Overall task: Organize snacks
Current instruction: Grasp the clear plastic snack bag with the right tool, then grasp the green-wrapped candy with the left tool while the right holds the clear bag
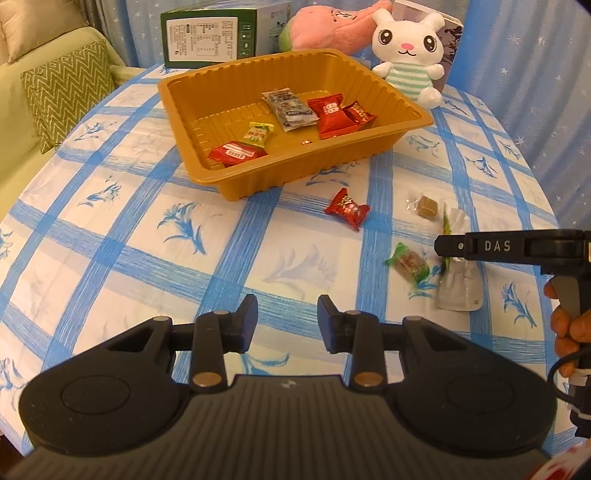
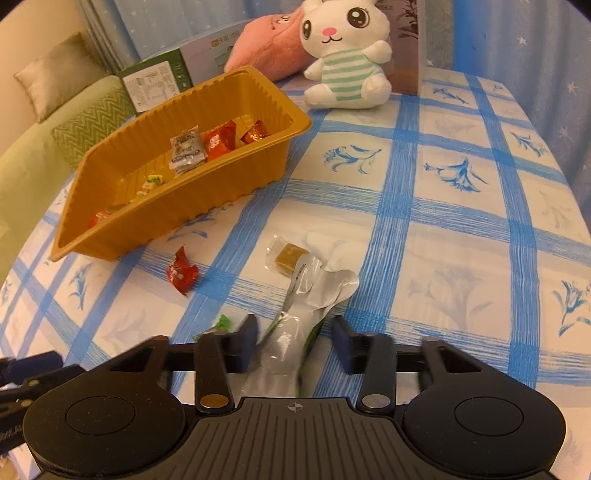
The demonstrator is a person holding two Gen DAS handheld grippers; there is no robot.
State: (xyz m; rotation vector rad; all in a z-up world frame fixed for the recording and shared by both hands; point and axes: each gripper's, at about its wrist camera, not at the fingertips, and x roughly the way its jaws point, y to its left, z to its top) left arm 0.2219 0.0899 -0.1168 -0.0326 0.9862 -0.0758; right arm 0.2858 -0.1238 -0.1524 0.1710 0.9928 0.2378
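Note:
An orange tray (image 1: pixel 207 92) (image 2: pixel 221 184) on the blue-checked tablecloth holds several wrapped snacks. In front of it lie a red candy (image 1: pixel 347 208) (image 2: pixel 181 273), a brown candy in clear wrap (image 1: pixel 424 205) (image 2: pixel 288 256), a green-wrapped candy (image 1: pixel 408 264) (image 2: pixel 221 323) and a silver packet (image 1: pixel 458 291) (image 2: pixel 317 288). My right gripper (image 2: pixel 294 341) (image 1: pixel 443 246) straddles the silver packet. Its left pad is at the packet's edge, and a small gap shows at the right pad. My left gripper (image 1: pixel 288 321) hovers open over bare cloth with nothing between its fingers.
A white bunny plush (image 1: pixel 406 48) (image 2: pixel 347 55), a pink plush (image 1: pixel 325 26) and a green box (image 1: pixel 207 35) stand behind the tray. A sofa with a zigzag cushion (image 1: pixel 66 88) is beyond the table's left edge. A hand (image 1: pixel 569 325) grips the right tool.

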